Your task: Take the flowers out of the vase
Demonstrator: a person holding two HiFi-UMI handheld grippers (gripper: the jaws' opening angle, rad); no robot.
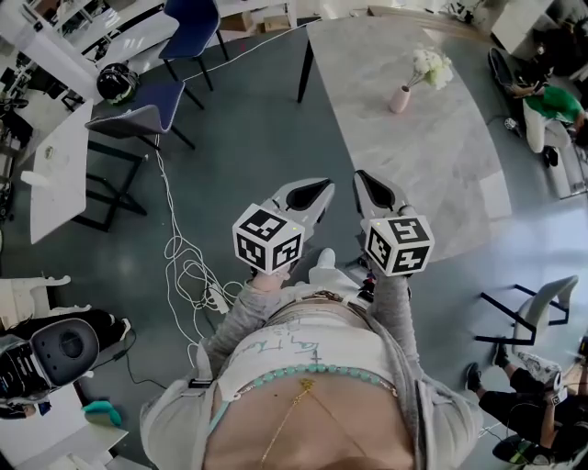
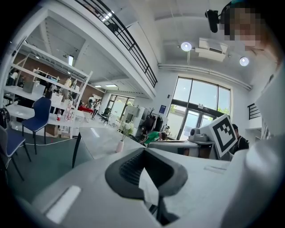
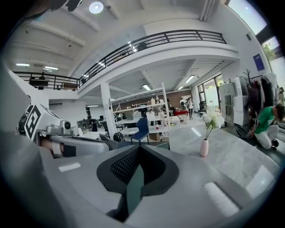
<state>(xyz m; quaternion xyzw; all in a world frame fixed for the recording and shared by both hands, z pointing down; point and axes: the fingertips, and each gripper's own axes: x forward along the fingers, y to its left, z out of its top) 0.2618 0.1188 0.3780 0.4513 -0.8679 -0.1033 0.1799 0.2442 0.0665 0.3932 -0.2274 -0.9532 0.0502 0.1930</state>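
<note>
Well beyond both jaws, flowers [image 1: 432, 66]

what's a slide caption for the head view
Left gripper and right gripper, both shut, short of the vase of flowers on the table

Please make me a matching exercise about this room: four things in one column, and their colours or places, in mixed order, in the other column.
Things:
1. vase
2. flowers
3. chair
4. cable

Colours or places:
a. blue
b. lying on the floor
c. pink, standing on the table
d. white, standing in the vase

Right pairs: 1-c, 2-d, 3-a, 4-b.
</note>
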